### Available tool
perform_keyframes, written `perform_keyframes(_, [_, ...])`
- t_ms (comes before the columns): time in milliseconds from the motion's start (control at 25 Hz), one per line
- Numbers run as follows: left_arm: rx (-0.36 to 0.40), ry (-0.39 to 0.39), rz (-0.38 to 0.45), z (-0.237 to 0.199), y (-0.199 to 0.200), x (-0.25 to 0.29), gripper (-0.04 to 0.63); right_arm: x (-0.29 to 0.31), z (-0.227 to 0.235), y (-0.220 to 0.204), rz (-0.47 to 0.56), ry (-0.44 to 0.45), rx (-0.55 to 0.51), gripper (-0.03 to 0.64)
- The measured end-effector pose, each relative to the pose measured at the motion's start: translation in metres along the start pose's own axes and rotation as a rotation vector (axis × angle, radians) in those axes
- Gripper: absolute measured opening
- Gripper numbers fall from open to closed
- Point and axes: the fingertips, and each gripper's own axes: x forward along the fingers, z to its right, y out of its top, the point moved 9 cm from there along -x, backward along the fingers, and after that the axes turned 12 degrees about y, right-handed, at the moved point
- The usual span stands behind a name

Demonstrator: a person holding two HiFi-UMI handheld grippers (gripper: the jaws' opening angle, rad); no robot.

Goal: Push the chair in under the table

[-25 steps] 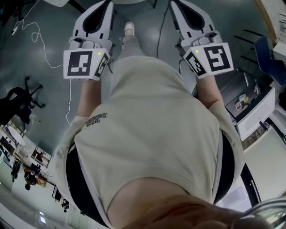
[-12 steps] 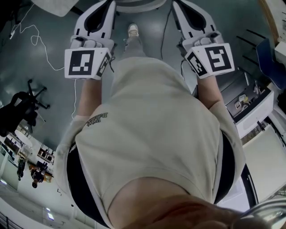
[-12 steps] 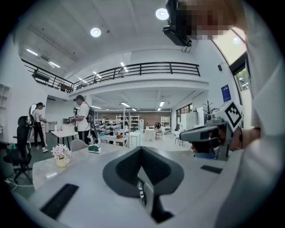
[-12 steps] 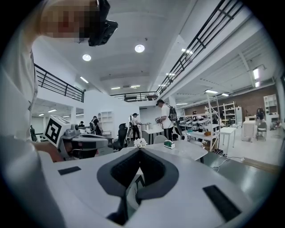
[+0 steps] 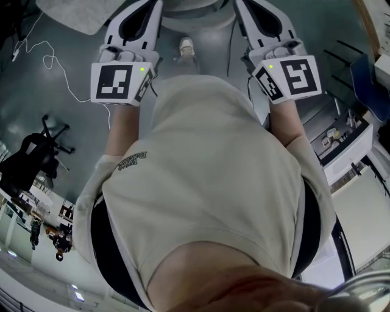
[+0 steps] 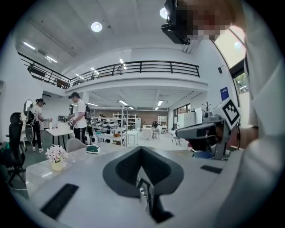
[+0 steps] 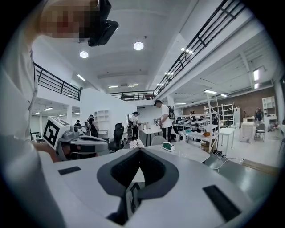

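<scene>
Jaws of my left gripper (image 6: 147,202) and right gripper (image 7: 129,200) are both fully closed, holding nothing. Compared with one second ago, the grey chair (image 5: 194,9) shows more, ahead between both grippers.

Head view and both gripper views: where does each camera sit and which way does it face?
Head view: on the head, facing steeply down; shows shirt, left gripper, right gripper, floor.
Left gripper view: on that gripper, looking along its shut jaws at a table; right gripper at right.
Right gripper view: likewise, same table; left gripper at left.
Shared: both gripper views show the flowers.
</scene>
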Motion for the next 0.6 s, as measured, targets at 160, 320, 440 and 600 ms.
perform_keyframes(160, [0.008,-0.032,0.007,-0.015,0.002,0.014,0.009,0.015,0.006,0.008,0.002,-0.03,-0.014,0.009])
perform_keyframes(320, [0.016,-0.033,0.016,-0.027,0.005,0.023,0.009,0.02,0.01,0.013,0.002,-0.051,-0.028,0.009])
perform_keyframes(440, [0.034,-0.035,0.012,-0.031,0.005,0.029,0.009,0.022,0.017,0.016,-0.003,-0.053,-0.04,0.009])
perform_keyframes(600, [0.042,-0.021,0.005,-0.034,0.006,0.036,0.009,0.026,0.025,0.02,-0.008,-0.045,-0.068,0.009])
